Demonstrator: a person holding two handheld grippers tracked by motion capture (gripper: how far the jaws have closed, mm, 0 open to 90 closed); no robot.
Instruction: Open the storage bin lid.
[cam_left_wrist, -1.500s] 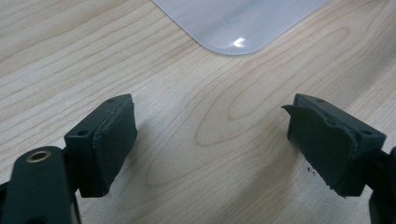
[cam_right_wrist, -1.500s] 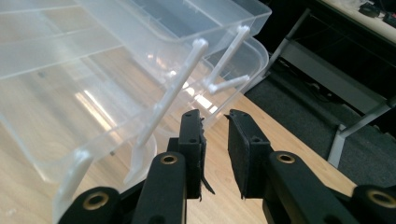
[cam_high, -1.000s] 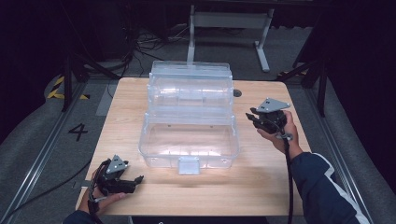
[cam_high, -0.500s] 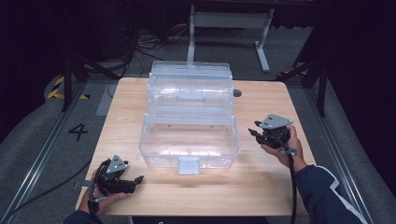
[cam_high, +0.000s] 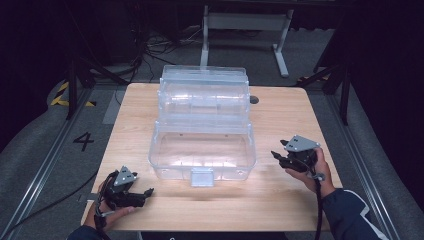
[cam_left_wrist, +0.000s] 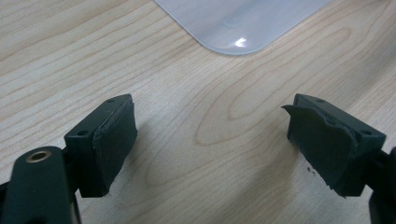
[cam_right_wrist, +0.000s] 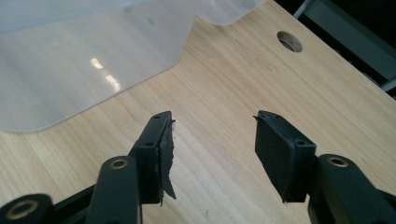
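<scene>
One clear plastic box stands open at the middle of the wooden tabletop, its domed lid tipped back toward the far edge and a small latch tab on its near wall. Left tool, near the front left corner, gapes wide and empty. Right tool, beside the box's right wall, has just been opening, nothing between its jaws.

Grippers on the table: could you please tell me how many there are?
2: the left gripper at the near-left corner, the right gripper right of the clear box. Both open, empty.
</scene>
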